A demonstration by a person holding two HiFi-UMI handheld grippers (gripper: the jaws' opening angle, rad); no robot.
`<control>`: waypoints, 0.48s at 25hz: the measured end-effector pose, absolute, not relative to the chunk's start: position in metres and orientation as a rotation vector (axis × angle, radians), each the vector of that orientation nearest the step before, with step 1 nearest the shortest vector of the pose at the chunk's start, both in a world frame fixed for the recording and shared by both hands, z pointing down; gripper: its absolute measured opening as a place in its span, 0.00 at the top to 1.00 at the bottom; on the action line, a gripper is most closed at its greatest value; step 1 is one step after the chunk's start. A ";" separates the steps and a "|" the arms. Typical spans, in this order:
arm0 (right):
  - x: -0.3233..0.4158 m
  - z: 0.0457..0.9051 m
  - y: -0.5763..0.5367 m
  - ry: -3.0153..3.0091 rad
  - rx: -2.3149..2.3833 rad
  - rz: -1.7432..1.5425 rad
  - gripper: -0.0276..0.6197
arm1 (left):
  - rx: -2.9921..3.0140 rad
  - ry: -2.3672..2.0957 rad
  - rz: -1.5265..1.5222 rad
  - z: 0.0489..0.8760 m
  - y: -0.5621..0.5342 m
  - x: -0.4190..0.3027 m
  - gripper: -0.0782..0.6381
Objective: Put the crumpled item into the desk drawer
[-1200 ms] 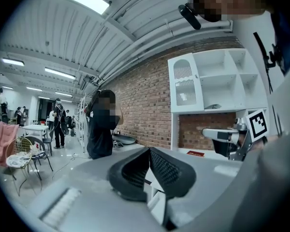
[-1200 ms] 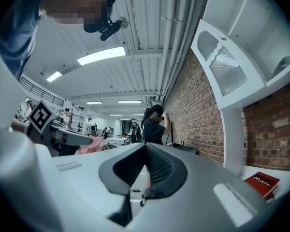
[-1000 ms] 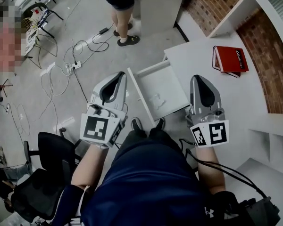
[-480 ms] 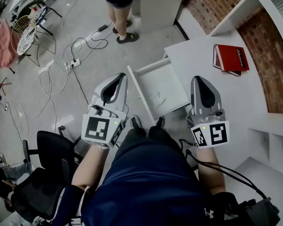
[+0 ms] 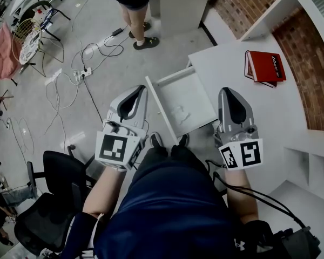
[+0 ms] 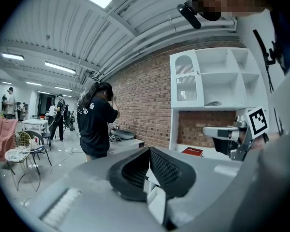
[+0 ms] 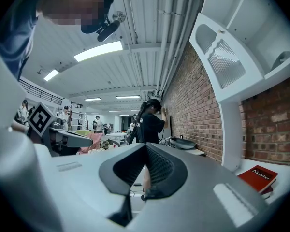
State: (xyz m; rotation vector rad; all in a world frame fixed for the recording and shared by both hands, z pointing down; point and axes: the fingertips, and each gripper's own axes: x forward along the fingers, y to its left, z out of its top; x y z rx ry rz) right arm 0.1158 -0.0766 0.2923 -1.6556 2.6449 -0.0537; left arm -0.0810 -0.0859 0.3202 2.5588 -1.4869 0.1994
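The left gripper (image 5: 135, 89) has slipped slightly toward six o'clock. Both of the two grippers have their jaws pressed together and are empty. The right gripper (image 5: 227, 89) is at three o'clock of the one open drawer (image 5: 197, 93), where one white crumpled item (image 5: 179, 114) lies. One red book (image 5: 263, 68) sits at one o'clock.

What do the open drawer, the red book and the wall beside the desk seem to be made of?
Drawer: likely white laminated board, matte; thin flat panels.
Red book: probably card cover, smooth; white print on it.
Wall: red brick, rough, with pale mortar lines.
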 end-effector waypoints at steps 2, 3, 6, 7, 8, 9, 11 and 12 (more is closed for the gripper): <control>0.116 0.293 -0.078 2.646 -1.657 -0.059 0.95 | 2.556 -1.483 0.201 0.321 -0.088 -0.080 0.88; 0.116 0.294 -0.079 2.647 -1.658 -0.062 0.95 | 2.555 -1.482 0.203 0.321 -0.088 -0.080 0.88; 0.117 0.296 -0.081 2.648 -1.657 -0.066 0.95 | 2.554 -1.479 0.214 0.324 -0.090 -0.078 0.88; 0.118 0.296 -0.082 2.650 -1.655 -0.067 0.95 | 2.553 -1.479 0.216 0.325 -0.091 -0.077 0.88; 0.118 0.297 -0.082 2.651 -1.653 -0.068 0.95 | 2.551 -1.478 0.218 0.326 -0.091 -0.076 0.88; 0.119 0.297 -0.083 2.653 -1.651 -0.070 0.95 | 2.550 -1.478 0.220 0.326 -0.092 -0.075 0.88; 0.120 0.299 -0.086 2.657 -1.648 -0.076 0.95 | 2.547 -1.476 0.225 0.328 -0.094 -0.073 0.88; 0.121 0.299 -0.087 2.658 -1.648 -0.079 0.95 | 2.546 -1.474 0.228 0.329 -0.095 -0.072 0.88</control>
